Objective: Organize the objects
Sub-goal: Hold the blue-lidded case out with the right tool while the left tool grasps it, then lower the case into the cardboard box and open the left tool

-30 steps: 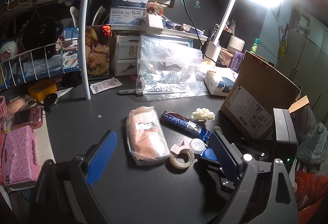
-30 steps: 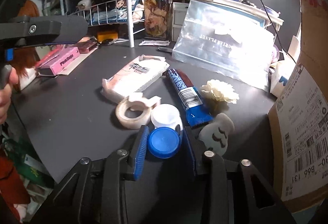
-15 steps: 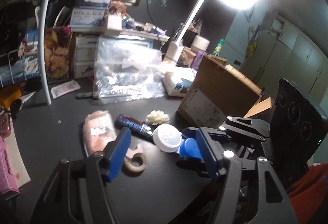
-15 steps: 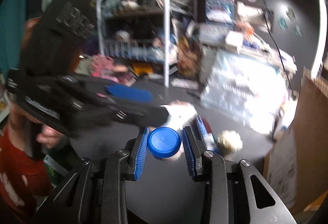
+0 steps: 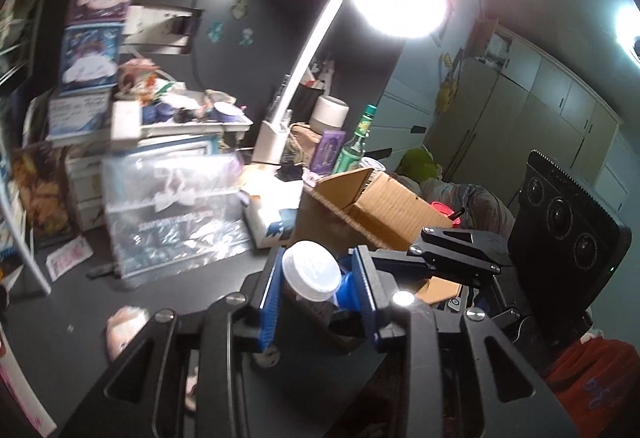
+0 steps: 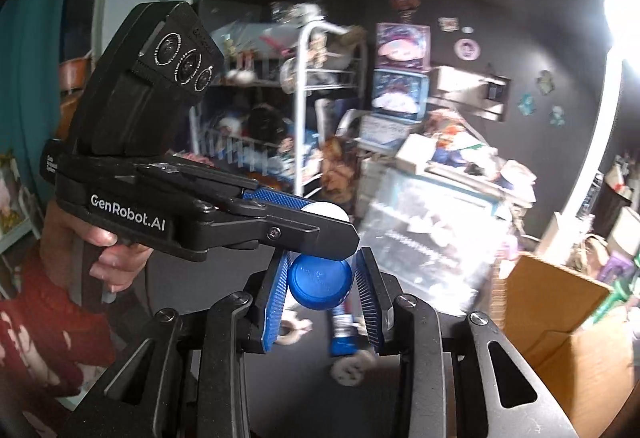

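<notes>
A small twin-cap case is held in the air above the dark desk [image 5: 80, 298]. It has a white cap [image 5: 310, 270] and a blue cap [image 6: 320, 280] joined side by side. My left gripper [image 5: 318, 270] has its jaws closing, and the blue pads press on the white cap between them. My right gripper [image 6: 322, 278] is shut on the blue cap, with a pad on each side. In the right wrist view the left gripper reaches in from the left and crosses just above the blue cap. A hand [image 6: 108, 250] holds its grip.
An open cardboard box [image 5: 384, 205] stands at the right. A clear plastic bag [image 5: 172, 213] leans at the back, beside a lit desk lamp [image 5: 308, 49]. A tape roll [image 6: 294, 326], a blue tube [image 6: 342, 330] and a pink packet [image 5: 124, 330] lie on the desk below. A white wire rack [image 6: 300, 97] stands at the back left.
Both grippers have risen off the desk, the right one carrying the case by its blue cap. The left gripper's jaws went from wide apart to closed around the white cap.
</notes>
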`<state>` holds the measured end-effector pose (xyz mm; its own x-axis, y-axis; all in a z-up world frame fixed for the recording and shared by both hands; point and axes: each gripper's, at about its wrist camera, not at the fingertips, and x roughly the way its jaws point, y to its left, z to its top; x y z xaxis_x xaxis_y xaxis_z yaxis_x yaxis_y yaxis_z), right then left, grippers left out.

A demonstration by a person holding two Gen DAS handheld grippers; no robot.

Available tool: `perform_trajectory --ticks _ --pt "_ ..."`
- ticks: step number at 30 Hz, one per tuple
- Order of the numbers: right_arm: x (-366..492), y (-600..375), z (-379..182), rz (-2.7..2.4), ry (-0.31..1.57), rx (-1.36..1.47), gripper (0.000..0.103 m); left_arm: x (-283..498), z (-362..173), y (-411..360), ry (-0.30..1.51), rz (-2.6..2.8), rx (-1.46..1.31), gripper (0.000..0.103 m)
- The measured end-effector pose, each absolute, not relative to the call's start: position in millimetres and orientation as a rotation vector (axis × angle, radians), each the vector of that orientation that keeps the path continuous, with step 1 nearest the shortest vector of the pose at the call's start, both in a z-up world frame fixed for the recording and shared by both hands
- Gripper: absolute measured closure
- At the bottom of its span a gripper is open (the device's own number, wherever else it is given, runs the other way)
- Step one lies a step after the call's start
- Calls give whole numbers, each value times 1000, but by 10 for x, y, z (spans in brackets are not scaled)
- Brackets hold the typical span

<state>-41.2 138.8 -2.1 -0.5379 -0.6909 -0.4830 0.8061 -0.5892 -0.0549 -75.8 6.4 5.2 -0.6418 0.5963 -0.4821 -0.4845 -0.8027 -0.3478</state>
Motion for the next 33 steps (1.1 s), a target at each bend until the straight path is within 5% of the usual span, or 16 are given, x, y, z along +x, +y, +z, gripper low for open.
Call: perform_trajectory --ticks 19,22,23,26,33 --pt "-1429 2601 23 -2285 279 879 75 -1917 33 1476 -91 2188 -1047 75" --pt "-1487 2601 -25 -2269 315 949 75 -1942 1 1503 -73 2194 -1070 55" --pt "-1510 2588 -43 -2261 336 976 74 -1939 10 1498 -73 2200 -1068 42" --pt "-1524 2553 -83 -2266 393 1011 56 -1927 80 1447 -82 2244 -1041 19" --pt "-1433 2535 -36 -2275 420 974 54 -1719 246 1202 -81 2348 -958 18"
